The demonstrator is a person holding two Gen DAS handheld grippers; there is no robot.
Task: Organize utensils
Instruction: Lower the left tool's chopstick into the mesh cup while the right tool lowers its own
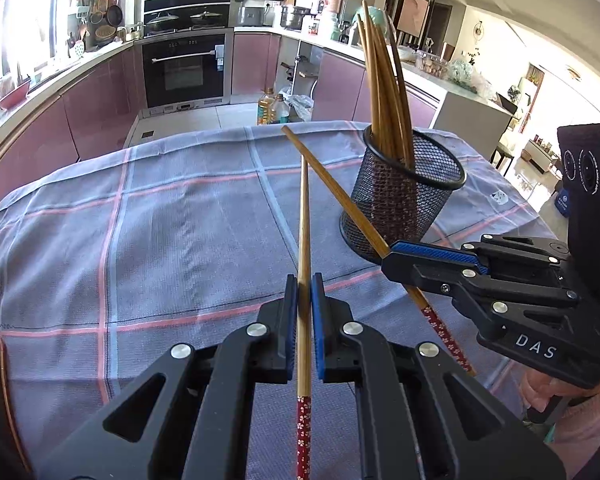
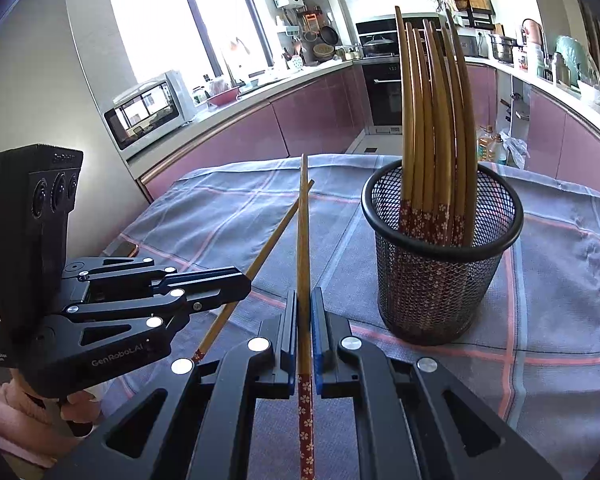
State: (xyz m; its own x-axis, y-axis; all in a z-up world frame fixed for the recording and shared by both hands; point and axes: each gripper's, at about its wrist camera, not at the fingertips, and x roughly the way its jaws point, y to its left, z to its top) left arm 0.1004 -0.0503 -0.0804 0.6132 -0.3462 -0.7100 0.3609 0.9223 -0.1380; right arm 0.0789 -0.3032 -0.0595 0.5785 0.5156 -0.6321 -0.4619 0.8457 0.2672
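Bamboo chopsticks, one to each claw: the left claw [image 1: 304, 300] is clamped on a chopstick [image 1: 304, 240] that runs straight ahead between its blue pads, red flowered end toward the camera. The right claw [image 2: 304, 316] is pinched on a second chopstick [image 2: 303, 240] the same way. Both sticks hang above the checked cloth [image 1: 160, 216] covering the worktop, and they cross near their bare tips.

Just to the right stands a black mesh cup [image 2: 440, 276] holding more chopsticks [image 2: 432, 120] upright, flowered ends down. Only the right wrist view looks into the cup and shows those patterned ends; the left wrist view sees them only dimly through the mesh.

Lettering reads "DAS" on the right claw's body in the left view, and "GenRobot.AI" on the left claw's body in the right view. A pink sleeve [image 2: 4, 412] shows beneath it.
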